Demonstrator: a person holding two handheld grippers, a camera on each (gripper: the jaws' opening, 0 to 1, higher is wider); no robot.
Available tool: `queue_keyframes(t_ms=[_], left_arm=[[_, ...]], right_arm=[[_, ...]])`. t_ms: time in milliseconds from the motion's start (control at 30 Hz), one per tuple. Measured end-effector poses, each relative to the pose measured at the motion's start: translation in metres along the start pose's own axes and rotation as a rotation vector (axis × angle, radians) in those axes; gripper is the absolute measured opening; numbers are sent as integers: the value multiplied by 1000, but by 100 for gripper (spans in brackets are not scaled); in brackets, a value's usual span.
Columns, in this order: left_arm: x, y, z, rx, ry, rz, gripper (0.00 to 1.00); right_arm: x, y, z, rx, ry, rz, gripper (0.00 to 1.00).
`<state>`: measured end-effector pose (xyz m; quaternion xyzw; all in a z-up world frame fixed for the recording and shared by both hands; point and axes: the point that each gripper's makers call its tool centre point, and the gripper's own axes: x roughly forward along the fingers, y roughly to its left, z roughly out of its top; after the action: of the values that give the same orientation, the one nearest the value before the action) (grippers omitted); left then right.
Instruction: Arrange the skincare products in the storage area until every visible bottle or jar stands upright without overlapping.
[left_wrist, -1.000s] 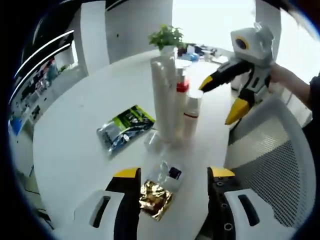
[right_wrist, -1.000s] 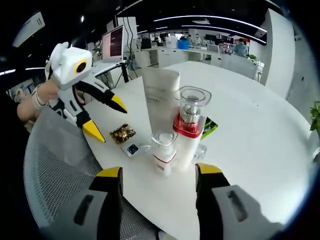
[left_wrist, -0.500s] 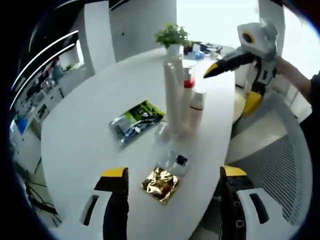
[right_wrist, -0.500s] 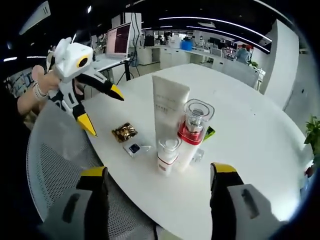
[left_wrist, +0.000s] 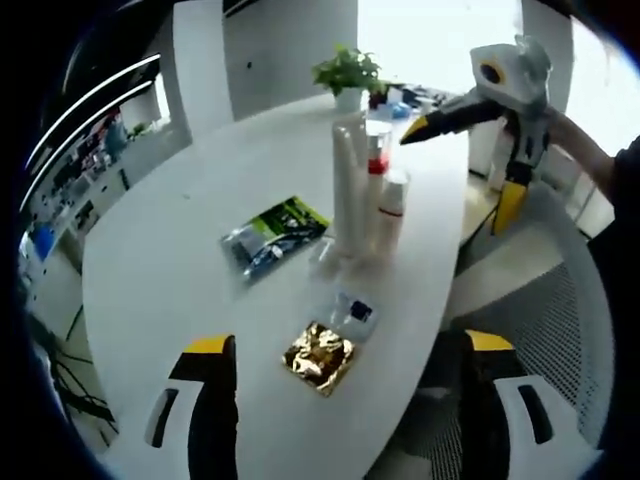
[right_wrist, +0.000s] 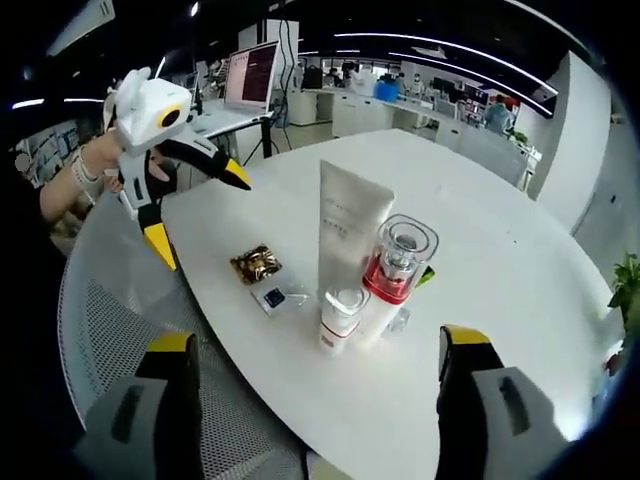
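Three upright containers, tube (right_wrist: 343, 222), pump bottle (right_wrist: 393, 272) and small bottle (right_wrist: 338, 320), are seen mid-frame; both grippers, left (left_wrist: 340, 348) and right (right_wrist: 316, 342), are held wide open, empty.

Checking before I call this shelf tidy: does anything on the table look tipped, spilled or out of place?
Nothing is tipped or spilled. The white tube, red-collared pump bottle and small bottle stand upright, packed tightly together. The gold sachet, green packet and small clear sachet lie flat beside them.

Left gripper (left_wrist: 340, 360) fingers spread wide, holding nothing; right gripper (right_wrist: 320, 355) likewise, held aloft.
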<state>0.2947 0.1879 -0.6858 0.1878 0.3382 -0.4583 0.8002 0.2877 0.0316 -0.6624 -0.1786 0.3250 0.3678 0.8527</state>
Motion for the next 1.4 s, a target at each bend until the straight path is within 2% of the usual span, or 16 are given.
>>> queue_keyframes(t_ms=[200, 267, 400, 633, 667, 767, 1133, 1400], left_arm=[[2, 1, 4, -21, -20, -21, 94], [4, 2, 3, -15, -10, -25, 97], [8, 1, 0, 0, 6, -47, 97], [17, 2, 3, 22, 7, -72, 97], [19, 2, 5, 41, -8, -76, 95], [25, 5, 3, 32, -1, -82, 92], [44, 17, 6, 93, 14, -97, 82], [67, 17, 10, 162, 26, -144, 63]], right_arm=[[2, -1, -2, -10, 14, 13, 99], [4, -3, -3, -7, 14, 13, 100], [6, -3, -7, -24, 38, 29, 100], [9, -7, -11, 4, 45, 49, 100], [9, -7, -13, 9, 53, 52, 100], [10, -9, -15, 14, 55, 45, 100], [14, -12, -18, 37, 63, 47, 100], [14, -14, -16, 63, 51, 45, 100]])
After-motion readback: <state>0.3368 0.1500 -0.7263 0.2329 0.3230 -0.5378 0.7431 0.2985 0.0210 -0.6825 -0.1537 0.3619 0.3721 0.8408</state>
